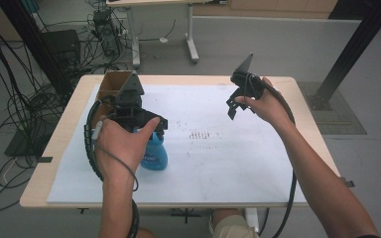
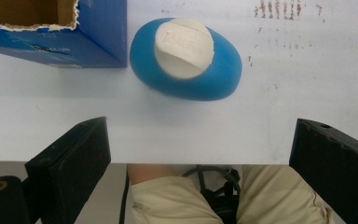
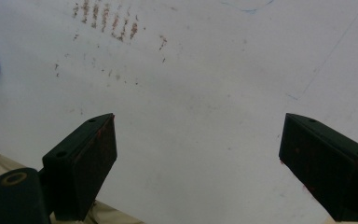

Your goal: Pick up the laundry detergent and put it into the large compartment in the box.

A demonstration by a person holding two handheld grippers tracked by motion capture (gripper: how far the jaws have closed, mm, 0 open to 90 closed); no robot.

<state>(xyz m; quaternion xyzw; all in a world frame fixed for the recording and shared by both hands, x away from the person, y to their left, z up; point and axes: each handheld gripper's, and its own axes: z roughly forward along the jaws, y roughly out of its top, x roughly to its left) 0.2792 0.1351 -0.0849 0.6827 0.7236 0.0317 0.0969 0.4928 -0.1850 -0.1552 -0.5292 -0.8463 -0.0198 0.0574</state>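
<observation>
Left gripper [image 2: 200, 154]: jaws spread wide, holding nothing, poised above the table with bare white surface between them.
Blue bottle [image 2: 186, 58]: stands upright with its white cap [image 2: 184, 46] facing the camera, at about 12 o'clock from the left jaws and clear of both.
Blue box [image 2: 105, 35]: open-topped cardboard, torn rim, just beside the bottle at its 9 o'clock.
Right gripper [image 3: 198, 163]: jaws parted wide, empty, over bare sheet.
Brown marks [image 3: 107, 18]: at 11 o'clock of the right jaws.
White sheet [image 1: 218, 168]: covers the table [image 1: 59, 144]; in the high view the right gripper is well apart from the bottle, at its 2 o'clock.
</observation>
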